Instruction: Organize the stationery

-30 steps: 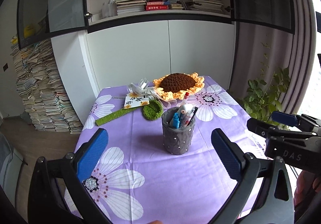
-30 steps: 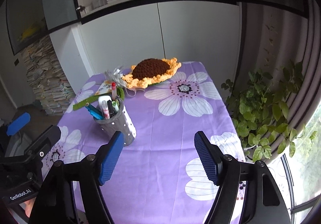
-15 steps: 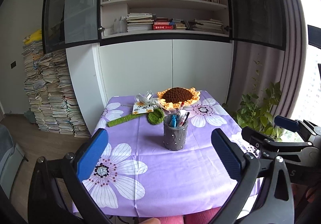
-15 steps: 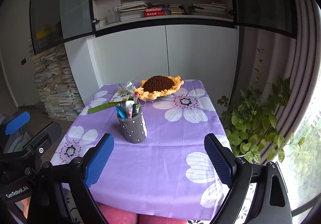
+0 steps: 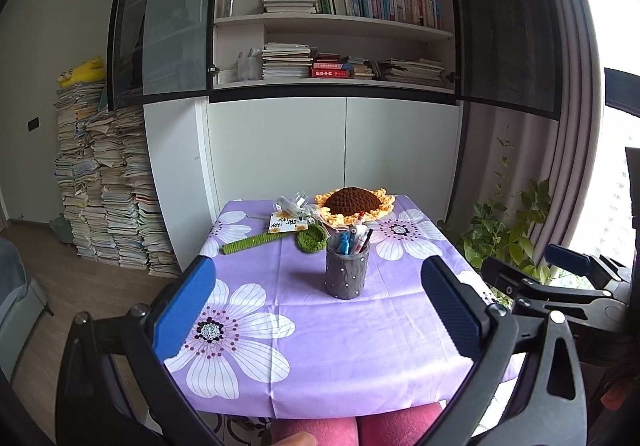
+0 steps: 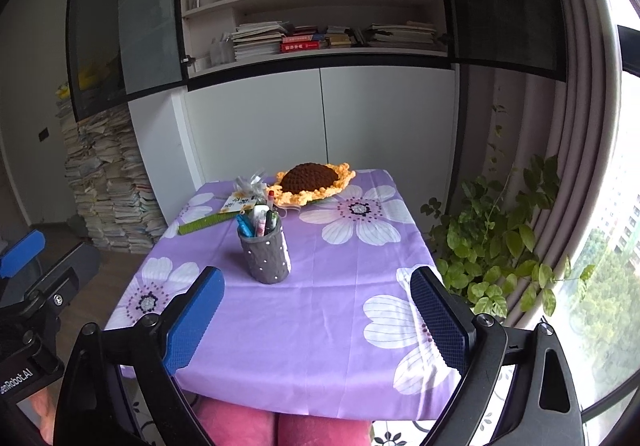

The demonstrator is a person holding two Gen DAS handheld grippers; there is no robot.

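"enRobot.AI" on the left tongs [image 6: 24, 258]

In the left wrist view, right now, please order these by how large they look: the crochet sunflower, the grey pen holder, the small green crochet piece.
1. crochet sunflower, though farthest away.
2. grey pen holder, nearer the camera, so its rank is less sure.
3. small green crochet piece, clearly smallest.

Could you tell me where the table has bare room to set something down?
Free: the near half of the tablecloth in front of the pen cup, and its right side. Crowded: the far edge, around the crochet sunflower, card and green strip.
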